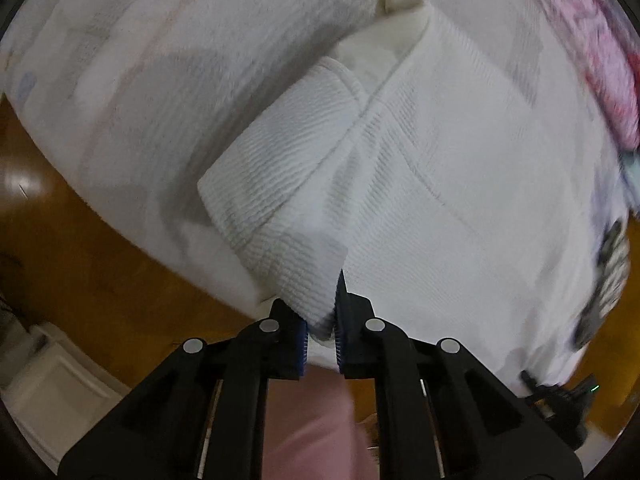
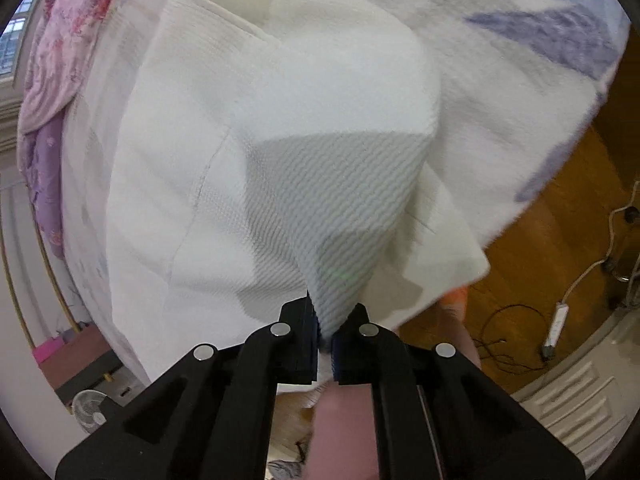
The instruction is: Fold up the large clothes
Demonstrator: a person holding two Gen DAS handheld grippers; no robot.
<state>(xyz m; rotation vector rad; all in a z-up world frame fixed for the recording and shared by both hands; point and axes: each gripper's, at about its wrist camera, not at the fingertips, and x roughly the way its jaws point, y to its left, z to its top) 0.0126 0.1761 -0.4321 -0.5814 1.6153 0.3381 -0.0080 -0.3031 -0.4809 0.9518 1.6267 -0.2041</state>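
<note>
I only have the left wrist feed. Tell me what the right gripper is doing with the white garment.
Observer: The right gripper has its jaws shut on a lifted corner of the white garment, which peaks up into a fold.
Operator: Report what lies on the floor on that side.
Observer: A white power adapter with its cable lies on the wooden floor, beside thin black wires.
Operator: Say what sits at the lower left of that view.
Observer: A small white fan stands by the bed's edge, below a pink floral quilt.
</note>
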